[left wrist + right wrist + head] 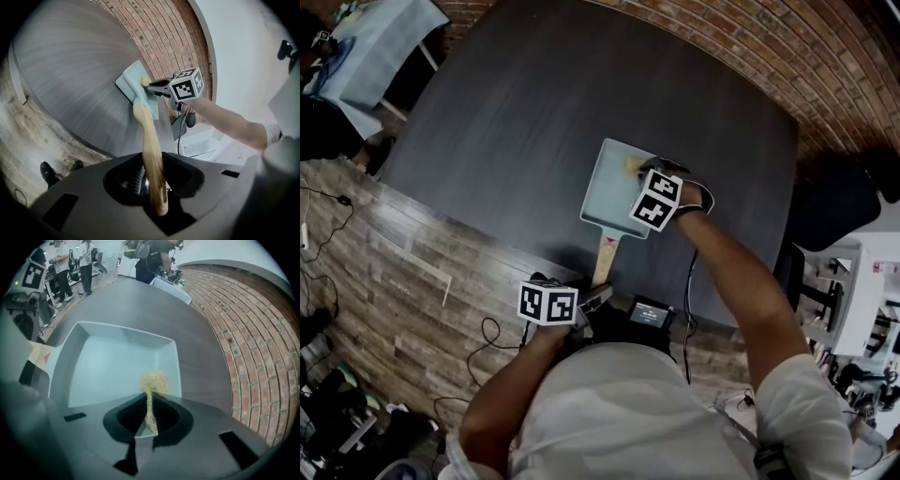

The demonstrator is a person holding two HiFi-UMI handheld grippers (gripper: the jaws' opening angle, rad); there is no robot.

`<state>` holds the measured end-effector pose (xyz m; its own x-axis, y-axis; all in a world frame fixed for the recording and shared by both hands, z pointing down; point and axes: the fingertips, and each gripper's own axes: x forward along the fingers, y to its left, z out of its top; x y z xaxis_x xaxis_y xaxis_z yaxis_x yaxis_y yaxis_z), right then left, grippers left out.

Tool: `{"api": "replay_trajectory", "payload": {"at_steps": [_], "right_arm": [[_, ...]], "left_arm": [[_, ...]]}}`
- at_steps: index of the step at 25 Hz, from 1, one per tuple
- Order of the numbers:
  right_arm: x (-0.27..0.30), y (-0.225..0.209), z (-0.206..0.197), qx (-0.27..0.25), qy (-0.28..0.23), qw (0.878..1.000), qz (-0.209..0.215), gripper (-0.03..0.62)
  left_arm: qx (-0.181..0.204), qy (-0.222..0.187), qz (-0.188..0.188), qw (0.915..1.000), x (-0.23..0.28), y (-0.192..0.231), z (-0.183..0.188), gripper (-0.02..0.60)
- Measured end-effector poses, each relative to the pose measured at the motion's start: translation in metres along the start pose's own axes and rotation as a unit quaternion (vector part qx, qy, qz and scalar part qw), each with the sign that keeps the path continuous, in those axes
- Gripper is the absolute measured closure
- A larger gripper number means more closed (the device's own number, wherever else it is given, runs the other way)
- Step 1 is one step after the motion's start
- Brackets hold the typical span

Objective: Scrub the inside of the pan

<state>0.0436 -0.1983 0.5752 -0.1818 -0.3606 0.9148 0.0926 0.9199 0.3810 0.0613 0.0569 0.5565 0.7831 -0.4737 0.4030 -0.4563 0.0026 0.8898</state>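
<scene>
- The left gripper (157,194) has its jaws closed partway, clamped on the end of the wooden handle (149,140), which runs straight out between them. That grip looks meant to pin the pan against the push of scrubbing.
- The right gripper (150,427) has its jaws pinched nearly together on the thin stem of a tan fibrous scrubber (153,380). The bushy tuft therefore sticks out ahead of them and meets the surface first.
- That tuft rests on the floor of the pale square pan (112,362), close to one side wall and near a corner. I judge it is working the edge of the inside.
- The pan lies flat on the dark bench (516,112), near the person's edge. Its handle points back at the person, so each gripper reaches its own part without crossing.
- The pan's floor looks bare apart from the tuft, and how much scrubbing is done cannot be judged.
</scene>
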Motion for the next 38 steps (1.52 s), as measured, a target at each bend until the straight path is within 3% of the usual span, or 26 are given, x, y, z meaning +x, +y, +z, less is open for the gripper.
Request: {"api": "replay_trajectory", "payload": {"at_steps": [8,15,21,33,38], "right_arm": [[-0.003,0.009,-0.007,0.062,0.008,0.997,0.05,0.556],[-0.013,0.034,-0.009,0.086,0.01,0.992,0.094,0.556],[-0.025,0.063,-0.005,0.121,-0.005,0.981,0.151,0.556],[-0.04,0.105,0.002,0.218,-0.016,0.935,0.28,0.556],[-0.045,0.115,0.007,0.278,-0.031,0.897,0.342,0.556]], "left_arm": [[-0.012,-0.032,0.015,0.9993,-0.003,0.004,0.005,0.465],[-0.036,-0.061,0.023,0.9972,-0.007,0.007,0.009,0.465],[-0.044,-0.077,0.032,0.9955,-0.008,0.008,0.012,0.465],[-0.05,-0.094,0.042,0.9934,-0.008,0.009,0.014,0.465],[-0.051,-0.097,0.043,0.993,-0.008,0.009,0.014,0.465]]}}
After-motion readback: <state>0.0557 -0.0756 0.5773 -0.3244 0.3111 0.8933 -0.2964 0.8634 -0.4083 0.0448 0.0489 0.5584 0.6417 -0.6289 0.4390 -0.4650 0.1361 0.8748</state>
